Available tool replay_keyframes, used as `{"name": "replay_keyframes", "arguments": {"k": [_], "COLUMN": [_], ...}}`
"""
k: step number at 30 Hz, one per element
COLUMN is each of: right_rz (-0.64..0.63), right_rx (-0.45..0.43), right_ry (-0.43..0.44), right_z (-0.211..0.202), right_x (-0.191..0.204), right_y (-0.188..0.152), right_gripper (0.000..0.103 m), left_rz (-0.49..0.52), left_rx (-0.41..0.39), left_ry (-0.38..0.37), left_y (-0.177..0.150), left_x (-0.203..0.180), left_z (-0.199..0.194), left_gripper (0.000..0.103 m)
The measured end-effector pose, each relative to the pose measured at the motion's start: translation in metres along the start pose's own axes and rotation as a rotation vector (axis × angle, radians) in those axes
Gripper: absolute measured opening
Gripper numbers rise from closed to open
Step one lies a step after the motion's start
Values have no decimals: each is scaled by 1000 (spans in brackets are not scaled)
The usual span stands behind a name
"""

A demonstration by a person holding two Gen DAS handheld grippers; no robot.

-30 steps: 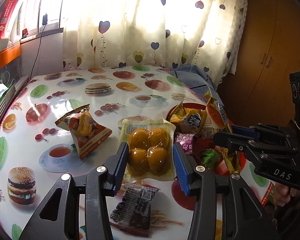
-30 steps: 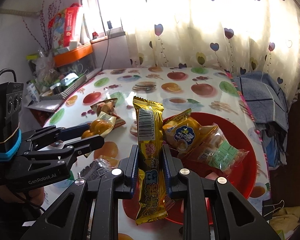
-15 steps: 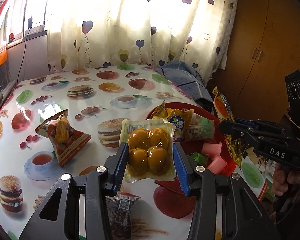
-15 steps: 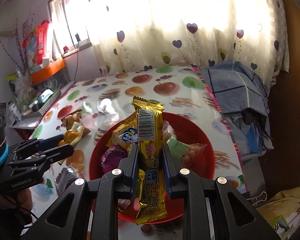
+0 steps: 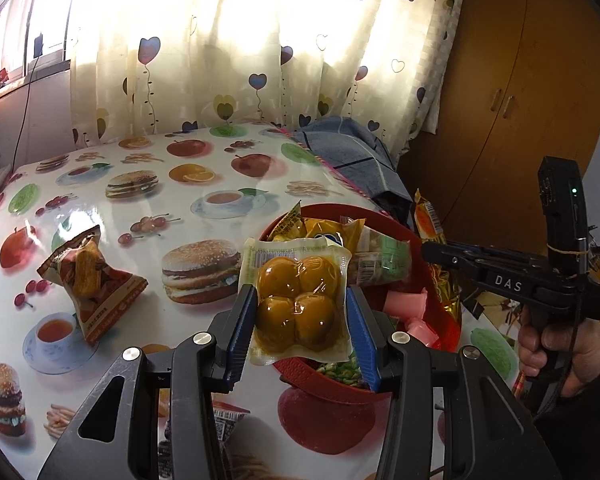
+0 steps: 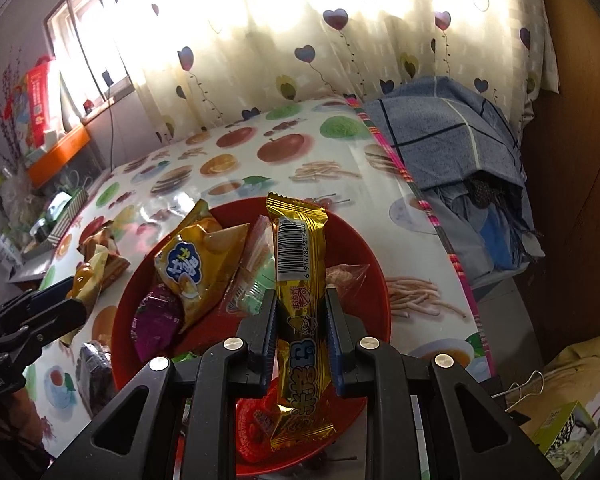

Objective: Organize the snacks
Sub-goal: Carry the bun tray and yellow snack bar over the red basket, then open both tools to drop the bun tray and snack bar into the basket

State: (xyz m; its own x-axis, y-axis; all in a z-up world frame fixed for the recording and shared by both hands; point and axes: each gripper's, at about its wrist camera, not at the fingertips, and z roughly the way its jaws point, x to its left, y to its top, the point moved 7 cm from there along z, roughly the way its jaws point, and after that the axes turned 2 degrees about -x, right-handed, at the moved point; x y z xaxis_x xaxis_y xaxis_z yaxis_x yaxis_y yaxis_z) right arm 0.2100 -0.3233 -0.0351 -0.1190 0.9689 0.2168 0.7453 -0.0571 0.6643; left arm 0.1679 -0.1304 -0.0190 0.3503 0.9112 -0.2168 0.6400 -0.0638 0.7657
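Observation:
My left gripper (image 5: pixel 300 314) is shut on a clear pack of four yellow-brown balls (image 5: pixel 298 306), held above the near left rim of the red bowl (image 5: pixel 328 394). My right gripper (image 6: pixel 302 322) is shut on a long gold bar wrapper (image 6: pixel 300 288), hanging over the same red bowl (image 6: pixel 368 264). Several snack packs lie in the bowl: a yellow chip bag (image 6: pixel 194 266), a purple pack (image 6: pixel 154 326) and a green-and-clear pack (image 6: pixel 256 280). From the left wrist view the right gripper (image 5: pixel 436 248) shows at the bowl's right edge with the gold bar (image 5: pixel 430 222).
An orange snack bag (image 5: pixel 90 280) and a dark packet (image 5: pixel 224 426) lie on the fruit-print table (image 5: pixel 148 184) left of the bowl. A blue cloth (image 6: pixel 452 136) drapes off the table's far right edge. A wooden cupboard (image 5: pixel 512 92) stands behind. A person's hand (image 5: pixel 560 352) holds the right gripper.
Both grippers have moved toward the red bowl: the left with the ball pack now overlaps its rim, the right with the gold bar has sunk and rolled over the bowl's middle.

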Motion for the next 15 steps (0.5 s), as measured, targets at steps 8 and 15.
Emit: {"name": "replay_keyframes", "arguments": {"k": [8, 15], "right_rz": [13, 0], "right_rx": [-2, 7], "right_ry": [-14, -2], "right_z": [14, 11], "right_x": [-10, -6], "right_y": [9, 4], "right_gripper": [19, 20], "left_rz": [14, 23], "left_rx": [13, 18], "left_ry": [-22, -48], "left_y": [0, 1], "left_x": [-11, -19], "left_z": [9, 13], "left_gripper": [46, 46]}}
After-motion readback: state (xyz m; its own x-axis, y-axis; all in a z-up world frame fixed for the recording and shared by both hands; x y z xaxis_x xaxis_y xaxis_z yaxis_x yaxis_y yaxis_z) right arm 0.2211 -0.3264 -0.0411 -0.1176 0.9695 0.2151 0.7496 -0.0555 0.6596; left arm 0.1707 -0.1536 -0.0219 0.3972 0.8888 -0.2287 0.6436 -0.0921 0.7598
